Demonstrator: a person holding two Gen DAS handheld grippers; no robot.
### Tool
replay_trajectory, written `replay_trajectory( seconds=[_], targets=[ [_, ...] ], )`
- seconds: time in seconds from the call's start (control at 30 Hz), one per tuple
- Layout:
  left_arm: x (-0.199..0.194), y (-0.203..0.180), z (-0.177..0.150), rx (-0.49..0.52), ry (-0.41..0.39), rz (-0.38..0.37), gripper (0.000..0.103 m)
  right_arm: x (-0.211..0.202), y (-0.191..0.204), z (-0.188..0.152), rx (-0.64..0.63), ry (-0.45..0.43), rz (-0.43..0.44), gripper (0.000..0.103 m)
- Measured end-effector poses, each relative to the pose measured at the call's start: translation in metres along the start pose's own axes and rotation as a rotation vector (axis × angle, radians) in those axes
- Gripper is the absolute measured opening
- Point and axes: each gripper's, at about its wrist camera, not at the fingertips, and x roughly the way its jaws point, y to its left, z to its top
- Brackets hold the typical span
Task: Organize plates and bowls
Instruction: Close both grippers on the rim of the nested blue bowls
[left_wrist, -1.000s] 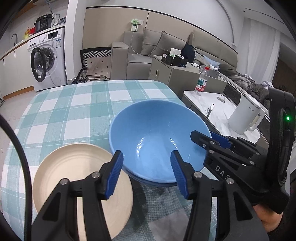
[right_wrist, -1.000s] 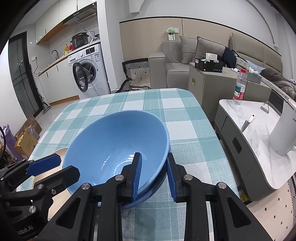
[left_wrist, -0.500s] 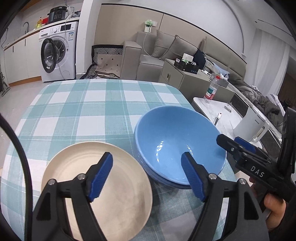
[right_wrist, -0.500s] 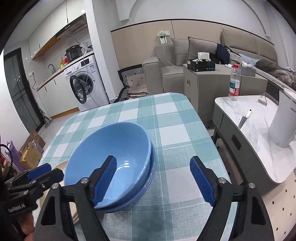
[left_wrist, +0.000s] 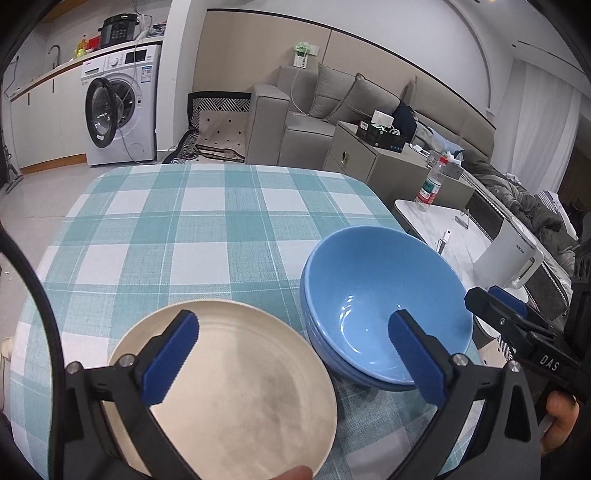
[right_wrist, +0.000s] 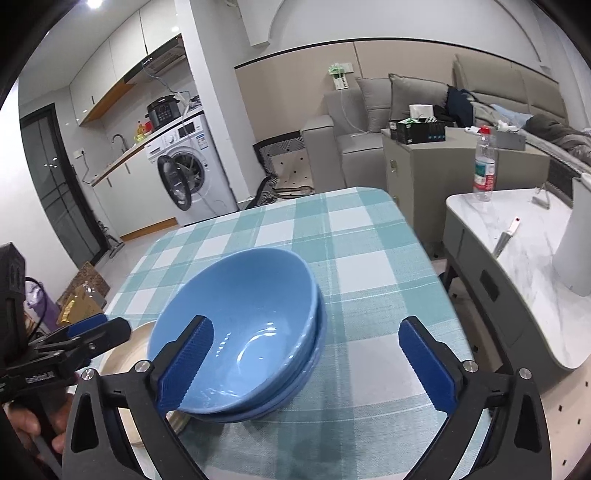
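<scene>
Bowls (left_wrist: 384, 310), two blue ones nested, sat near the right-hand edge of the checked table (left_wrist: 207, 221), and the tongs framed them from the near side. The left tongs (left_wrist: 291, 354) stood wide apart and held nothing: the left finger hung over the cream plate (left_wrist: 236, 387), the right finger over the near inside of the top bowl. The right tongs (right_wrist: 310, 363) were also wide and empty, the left finger in front of the bowl's near wall, the right finger over bare cloth beside the stack.

The plate lay flat at the near left of the table, its rim just beside the lower bowl; whether they touched I could not tell. In the right wrist view the plate (right_wrist: 125, 354) showed only as a strip behind the bowls (right_wrist: 240, 332), with the left tongs (right_wrist: 85, 332) over it.

Beyond the dishes the cloth ran bare to the far edge and far corners. Off the right edge, past a narrow gap of floor, stood a marble-topped low table (right_wrist: 517, 236) with a water bottle (right_wrist: 484, 170) and a white kettle (left_wrist: 513, 258). Farther back were a sofa (left_wrist: 332, 107) and a washing machine (left_wrist: 118, 110).
</scene>
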Motion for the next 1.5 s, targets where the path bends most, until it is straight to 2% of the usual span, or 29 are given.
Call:
replay_trajectory(
  seconds=[0.1, 0.57, 0.97, 1.5],
  targets=[
    [0.007, 0.003, 0.000, -0.012, 0.020, -0.011, 0.103, 0.002, 0.002, -0.001, 0.011, 0.008, 0.039, 0.102],
    [0.041, 0.018, -0.003, -0.084, 0.107, 0.001, 0.103, 0.032, -0.011, -0.011, 0.075, 0.076, 0.040, 0.102],
    [0.053, 0.025, -0.001, -0.086, 0.119, 0.022, 0.103, 0.053, -0.030, -0.019, 0.122, 0.121, 0.014, 0.102],
    [0.058, 0.024, 0.001, -0.082, 0.116, 0.016, 0.102, 0.060, -0.035, -0.022, 0.148, 0.135, 0.039, 0.101]
  ],
)
